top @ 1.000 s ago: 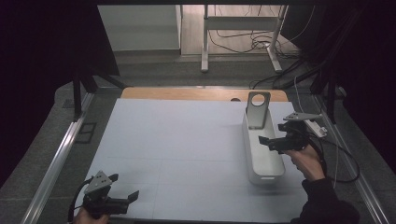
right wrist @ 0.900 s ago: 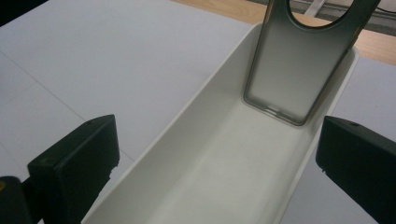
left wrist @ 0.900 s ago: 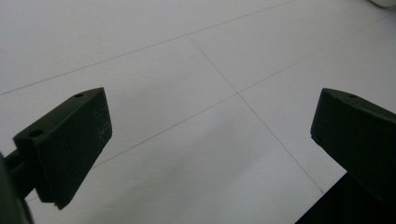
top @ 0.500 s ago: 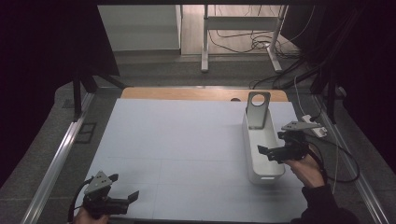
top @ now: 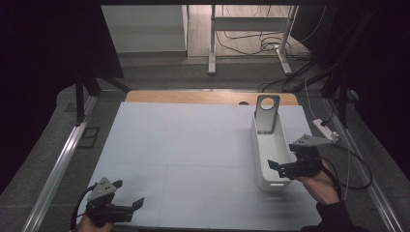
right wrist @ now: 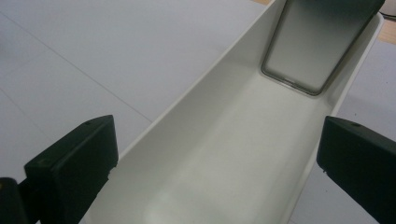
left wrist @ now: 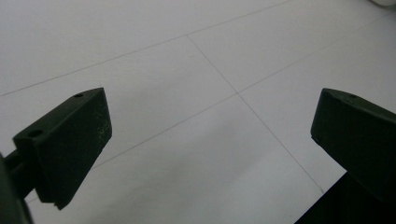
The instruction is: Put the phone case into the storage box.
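While the right claw [top: 281, 169] hangs wide open and empty, the white bin [top: 265, 147] lies directly beneath, between its jaws.

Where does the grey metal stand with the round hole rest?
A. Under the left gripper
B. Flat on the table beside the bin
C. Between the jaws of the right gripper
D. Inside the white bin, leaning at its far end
D: the grey stand sits inside the white bin, upright at its far end, while the right gripper is open over the near end.
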